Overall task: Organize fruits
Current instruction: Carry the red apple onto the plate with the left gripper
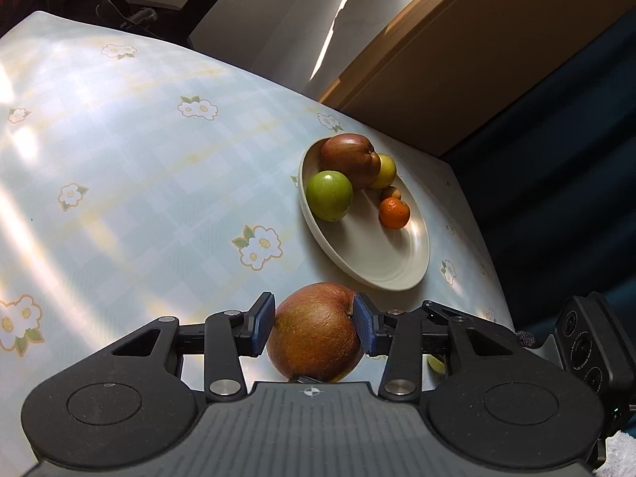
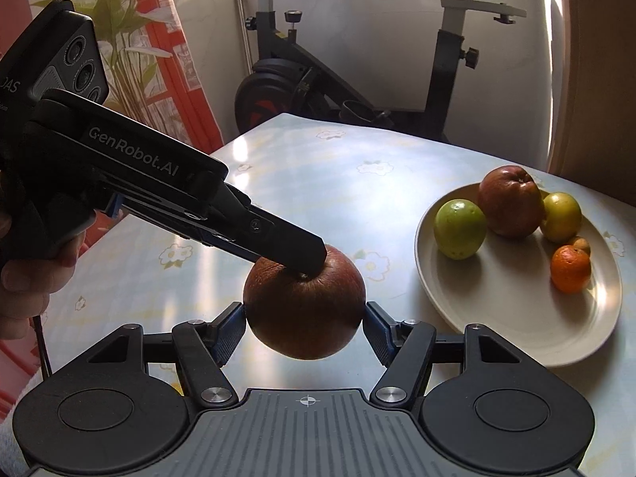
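Apple (image 2: 304, 306) sits above the table (image 2: 278, 183) w/ both grippers on it: left gripper (image 1: 314, 324) pinching its sides, right gripper (image 2: 304, 324) fingers against it too. Pass it to one grip only, then set gently in plate (image 2: 497, 318) gap, near side. Plate holds red apple (image 2: 510, 200), 2 green fruits, orange (image 2: 570, 269), small nut-like bit.

Sunlit glare streaks the tablecloth (image 1: 119, 167); fisheye edges curve.

You have a large reddish-brown apple (image 2: 304, 310) with wrinkled skin off the plate, stem end up. On the cream plate (image 2: 497, 318) just beside it lie a red apple (image 2: 510, 200), two green fruits (image 2: 459, 234), an orange mandarin (image 2: 570, 269) and a tiny brown fruit (image 2: 581, 244).
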Tool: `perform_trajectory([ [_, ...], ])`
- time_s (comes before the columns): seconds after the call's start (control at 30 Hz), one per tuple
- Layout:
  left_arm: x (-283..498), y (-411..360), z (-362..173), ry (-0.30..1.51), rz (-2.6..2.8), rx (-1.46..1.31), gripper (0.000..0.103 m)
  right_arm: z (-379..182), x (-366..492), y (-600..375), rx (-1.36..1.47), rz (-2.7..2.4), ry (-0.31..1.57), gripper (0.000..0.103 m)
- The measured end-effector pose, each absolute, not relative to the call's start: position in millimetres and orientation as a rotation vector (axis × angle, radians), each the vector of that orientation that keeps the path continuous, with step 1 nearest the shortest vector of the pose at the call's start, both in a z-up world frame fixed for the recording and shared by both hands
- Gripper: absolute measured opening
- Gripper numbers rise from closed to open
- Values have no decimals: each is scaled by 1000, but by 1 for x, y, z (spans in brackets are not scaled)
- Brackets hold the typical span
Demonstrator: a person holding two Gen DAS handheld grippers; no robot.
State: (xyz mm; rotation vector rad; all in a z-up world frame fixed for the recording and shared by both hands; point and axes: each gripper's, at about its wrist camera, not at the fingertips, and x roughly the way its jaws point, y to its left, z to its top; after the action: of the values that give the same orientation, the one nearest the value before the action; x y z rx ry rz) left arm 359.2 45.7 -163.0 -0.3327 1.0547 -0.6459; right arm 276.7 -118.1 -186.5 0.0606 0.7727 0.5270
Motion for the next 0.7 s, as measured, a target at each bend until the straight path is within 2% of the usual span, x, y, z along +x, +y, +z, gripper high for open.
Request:
perform_trajectory([
  [0.33, 398, -31, -142, 1033, -701, -229, 46, -175, 317, -177, 22, 435, 773, 61],
  [0.7, 452, -87, -151, 1081, -696, -195, 46, -195, 364, -207, -106, 411, 801, 61],
])
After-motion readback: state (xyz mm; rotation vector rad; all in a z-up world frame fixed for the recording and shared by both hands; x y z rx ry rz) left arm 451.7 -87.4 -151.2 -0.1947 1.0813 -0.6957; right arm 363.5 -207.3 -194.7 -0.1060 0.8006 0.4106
